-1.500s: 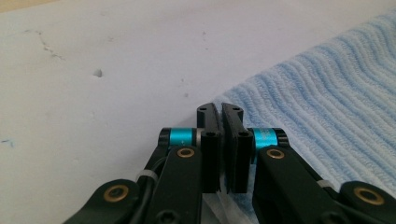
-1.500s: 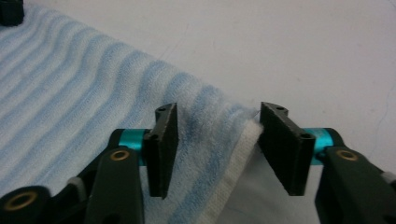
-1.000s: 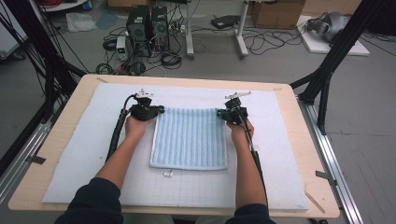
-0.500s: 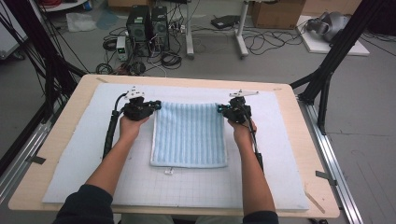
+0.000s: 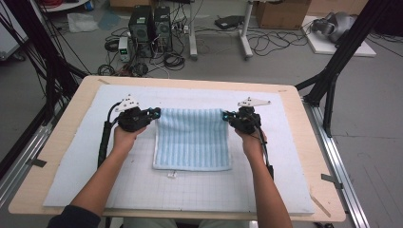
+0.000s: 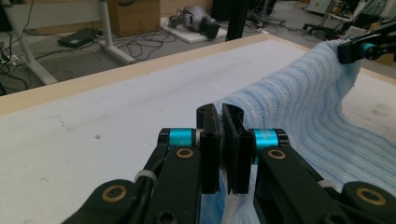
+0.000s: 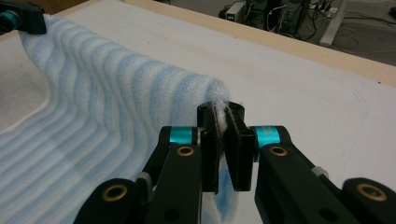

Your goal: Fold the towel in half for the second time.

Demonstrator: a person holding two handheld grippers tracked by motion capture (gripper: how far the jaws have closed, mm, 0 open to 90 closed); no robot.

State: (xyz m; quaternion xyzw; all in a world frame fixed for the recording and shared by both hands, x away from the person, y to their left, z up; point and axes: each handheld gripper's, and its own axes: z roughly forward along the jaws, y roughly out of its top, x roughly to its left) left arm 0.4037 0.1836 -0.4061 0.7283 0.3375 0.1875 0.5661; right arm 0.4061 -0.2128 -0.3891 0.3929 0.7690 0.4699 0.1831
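Pale blue striped terry towel (image 5: 192,140) lies mid-surface on the white gridded mat (image 5: 199,190); your left gripper (image 5: 153,113) and right gripper (image 5: 226,115) each have fingers clamped on a far corner, lifting that edge. Next, likely carry it toward you, level, to fold. No readable writing anywhere.

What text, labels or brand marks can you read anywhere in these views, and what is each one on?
None can be read.
Small white tag at the near edge of the blue striped towel: too small to read.
Cardboard box on the floor beyond the table: a dark printed mark along its top edge, cut off and blurred.
Computer towers on the floor: no legible lettering.
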